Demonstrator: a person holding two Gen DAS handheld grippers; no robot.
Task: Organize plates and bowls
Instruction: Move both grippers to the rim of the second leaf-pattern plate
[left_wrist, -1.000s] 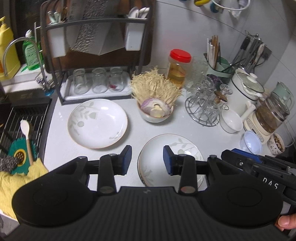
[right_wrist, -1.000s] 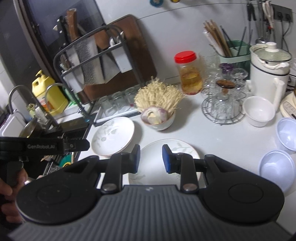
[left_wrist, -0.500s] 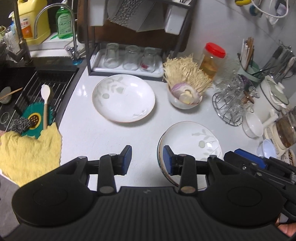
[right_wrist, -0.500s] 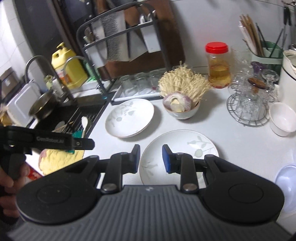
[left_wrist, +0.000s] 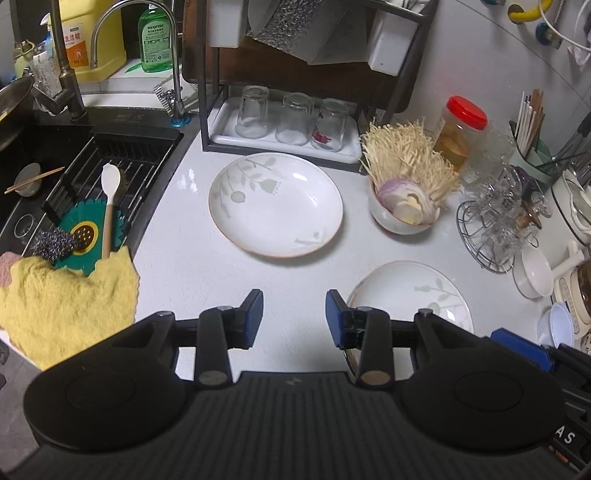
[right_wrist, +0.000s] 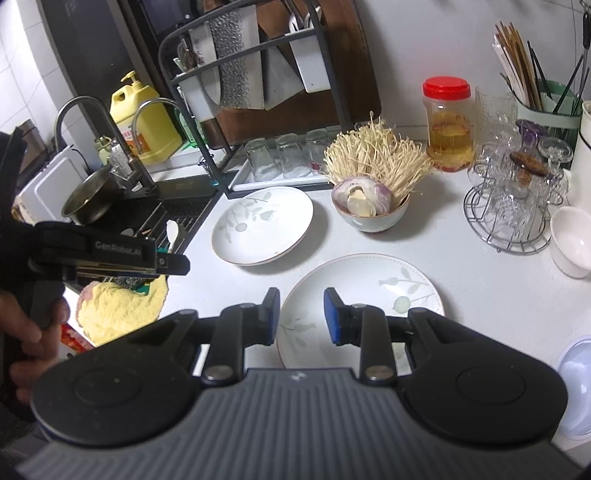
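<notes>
Two white leaf-patterned plates lie on the white counter. The far plate (left_wrist: 275, 205) (right_wrist: 262, 225) sits in front of the dish rack. The near plate (left_wrist: 410, 295) (right_wrist: 362, 291) lies to its right, closer to me. A bowl (left_wrist: 402, 218) (right_wrist: 373, 218) holds a halved onion and enoki mushrooms. My left gripper (left_wrist: 294, 317) hangs open over bare counter between the two plates, with nothing between its pads. My right gripper (right_wrist: 301, 315) is open above the near plate's left rim and holds nothing. One of the right gripper's fingers (left_wrist: 521, 345) shows at the lower right of the left wrist view.
A black sink (left_wrist: 110, 166) with a drain rack, a spoon and a yellow cloth (left_wrist: 66, 302) is on the left. A rack tray of upturned glasses (left_wrist: 291, 122) stands at the back. A red-lidded jar (right_wrist: 448, 125), a wire glass holder (right_wrist: 513, 206), a small white bowl (right_wrist: 570, 242) and pale blue bowls (right_wrist: 576, 391) crowd the right.
Both grippers sank towards the counter and rolled. In the left wrist view the near plate slid from between the fingers to their right. The jaws kept their width.
</notes>
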